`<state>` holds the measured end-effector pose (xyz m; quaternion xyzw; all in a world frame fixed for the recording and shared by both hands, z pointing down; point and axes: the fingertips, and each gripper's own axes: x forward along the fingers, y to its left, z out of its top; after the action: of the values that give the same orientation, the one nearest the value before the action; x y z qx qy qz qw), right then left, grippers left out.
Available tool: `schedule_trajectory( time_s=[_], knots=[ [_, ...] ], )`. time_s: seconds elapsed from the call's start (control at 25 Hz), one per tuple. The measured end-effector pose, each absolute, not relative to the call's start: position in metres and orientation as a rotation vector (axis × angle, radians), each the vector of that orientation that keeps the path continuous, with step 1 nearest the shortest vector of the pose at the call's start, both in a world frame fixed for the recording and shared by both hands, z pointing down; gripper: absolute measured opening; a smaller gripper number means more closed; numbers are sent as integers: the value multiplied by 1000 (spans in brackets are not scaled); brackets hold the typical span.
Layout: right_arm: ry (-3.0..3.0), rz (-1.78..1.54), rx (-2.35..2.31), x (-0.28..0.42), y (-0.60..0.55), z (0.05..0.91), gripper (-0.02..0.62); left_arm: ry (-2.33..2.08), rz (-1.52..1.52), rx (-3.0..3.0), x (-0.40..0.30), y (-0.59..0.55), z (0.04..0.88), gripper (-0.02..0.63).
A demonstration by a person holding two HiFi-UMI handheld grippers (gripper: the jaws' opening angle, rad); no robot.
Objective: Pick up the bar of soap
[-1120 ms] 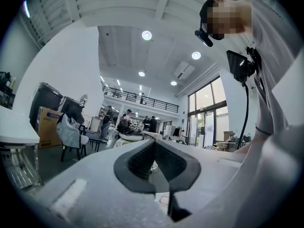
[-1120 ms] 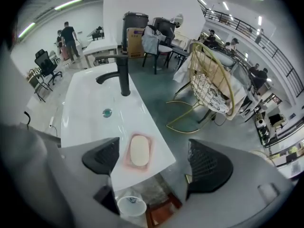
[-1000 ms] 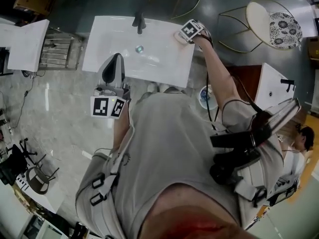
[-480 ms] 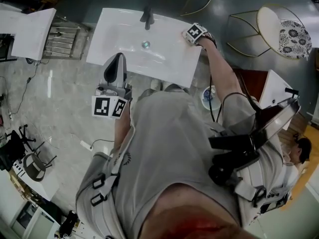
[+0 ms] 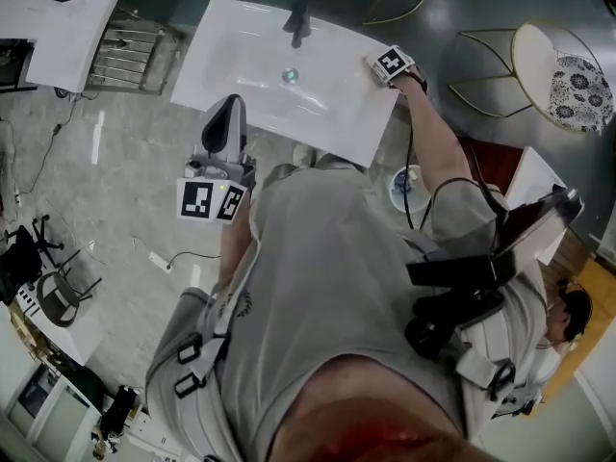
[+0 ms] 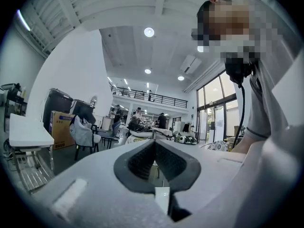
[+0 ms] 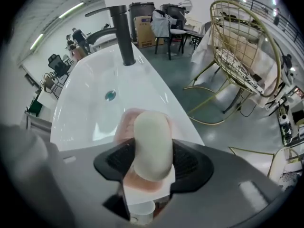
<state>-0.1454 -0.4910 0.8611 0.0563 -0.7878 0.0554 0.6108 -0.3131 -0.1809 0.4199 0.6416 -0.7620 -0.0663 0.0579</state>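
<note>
Two grippers are in play over one white rectangular washbasin (image 5: 250, 65), which stands on a pale marbled floor (image 5: 125, 162) in a tall, open showroom hall. We note a gold wire chair with a round white seat (image 5: 544, 56) off the basin's right side, with bare dark floor between them. A chrome towel rack (image 5: 125, 51) stands just beside the basin's left edge.

A black pillar tap (image 5: 297, 24) sits at the basin's far rim, with the round drain (image 5: 290, 75) just in front of it.

We see the left gripper (image 6: 154, 148) held level above the basin's near edge, jaws closed together with nothing between them.

The right gripper (image 7: 153, 152) points steeply down at the basin's far right corner, close to its right edge. Its jaws have just been closing and now clasp the cream oval bar of soap (image 7: 152, 137) on both sides. The soap lies on a pink soap dish (image 7: 142, 183) on the flat ledge there.
</note>
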Motion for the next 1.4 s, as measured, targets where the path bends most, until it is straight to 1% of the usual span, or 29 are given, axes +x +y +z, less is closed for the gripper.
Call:
schedule_trajectory(
  time_s=[0.16,0.2,0.28,0.32,0.92,1.24,1.4],
  knots=[
    [-1842,172,137,-147,-491,856,217,-2345,-205,1924,-319,-175,414,-2],
    [-1858,183,148,-148,-492,852,197,-2351,-207,1924,-320,-175,413,-2],
    [-1890,204,173,-150,-496,845,121,-2356,-215,1930,-321,-176,412,-2],
    [-1896,203,175,-150,-496,843,117,-2355,-220,1935,-320,-176,412,-2],
    [-1957,278,230,-151,-496,826,114,-2348,-276,1975,-326,-179,404,-2],
    [-2088,623,419,-144,-504,795,114,-2257,-314,2081,-314,-203,401,-2],
    [-2244,779,492,-145,-505,750,114,-2190,-321,2148,-306,-219,402,-2]
  ],
)
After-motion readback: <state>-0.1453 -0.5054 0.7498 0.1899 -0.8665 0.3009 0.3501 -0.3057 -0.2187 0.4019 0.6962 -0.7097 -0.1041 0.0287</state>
